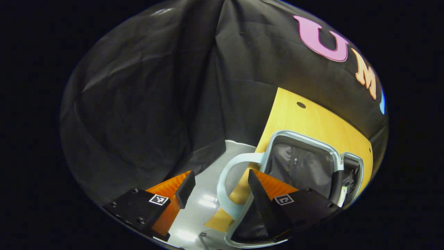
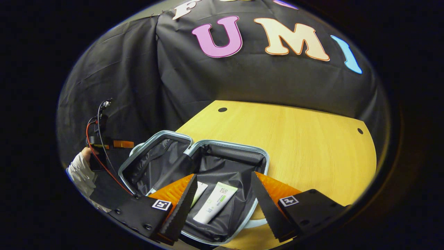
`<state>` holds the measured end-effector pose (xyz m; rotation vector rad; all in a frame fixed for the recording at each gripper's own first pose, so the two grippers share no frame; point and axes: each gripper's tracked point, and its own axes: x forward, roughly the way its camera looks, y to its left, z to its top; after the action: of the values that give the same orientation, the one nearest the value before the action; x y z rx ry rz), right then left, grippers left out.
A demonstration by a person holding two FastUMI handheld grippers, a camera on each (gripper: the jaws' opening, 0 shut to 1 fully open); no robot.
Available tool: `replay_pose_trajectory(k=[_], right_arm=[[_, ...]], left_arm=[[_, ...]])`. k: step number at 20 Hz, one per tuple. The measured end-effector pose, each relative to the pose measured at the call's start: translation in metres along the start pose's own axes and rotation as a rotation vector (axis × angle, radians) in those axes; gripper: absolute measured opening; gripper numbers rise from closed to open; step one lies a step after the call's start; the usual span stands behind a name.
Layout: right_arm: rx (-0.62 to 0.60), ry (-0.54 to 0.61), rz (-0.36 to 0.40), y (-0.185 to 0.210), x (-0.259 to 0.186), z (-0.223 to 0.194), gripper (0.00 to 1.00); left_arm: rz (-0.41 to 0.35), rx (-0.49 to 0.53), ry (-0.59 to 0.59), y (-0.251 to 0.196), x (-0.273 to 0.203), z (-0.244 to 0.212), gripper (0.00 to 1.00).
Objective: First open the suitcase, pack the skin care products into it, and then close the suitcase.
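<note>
Suitcase [image 2: 194, 166] lies open on the table [image 2: 295, 139], two skincare tubes [image 2: 215, 203] inside the base. Lid half sits toward the left gripper [image 1: 218, 191], nearer for closing. Right gripper [image 2: 223, 201] hovers over the tubes. Both grippers' fingers apart, holding nothing.

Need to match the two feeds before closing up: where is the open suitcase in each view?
Left gripper view: suitcase lower right, beyond the hand-held gripper's fingers.
Right gripper view: suitcase lower centre, lying open with a tube inside.
Shared landmark: the yellow wooden table under it.
</note>
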<state>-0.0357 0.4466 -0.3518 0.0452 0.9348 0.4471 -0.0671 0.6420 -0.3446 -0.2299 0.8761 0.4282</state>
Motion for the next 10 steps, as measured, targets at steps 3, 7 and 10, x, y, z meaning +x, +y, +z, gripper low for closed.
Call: replay_pose_trajectory(k=[3, 7, 10], right_arm=[[0.0, -0.002, -0.022, -0.001, 0.002, 0.0, 0.97], [-0.003, -0.025, -0.048, -0.008, -0.004, 0.004, 0.97], [-0.004, -0.045, -0.055, -0.014, -0.011, 0.008, 0.97]], left_arm=[[-0.025, 0.003, 0.071, 0.006, 0.024, -0.013, 0.93], [-0.05, 0.005, 0.127, 0.001, 0.05, -0.023, 0.55], [-0.058, 0.002, 0.125, -0.008, 0.045, -0.022, 0.16]])
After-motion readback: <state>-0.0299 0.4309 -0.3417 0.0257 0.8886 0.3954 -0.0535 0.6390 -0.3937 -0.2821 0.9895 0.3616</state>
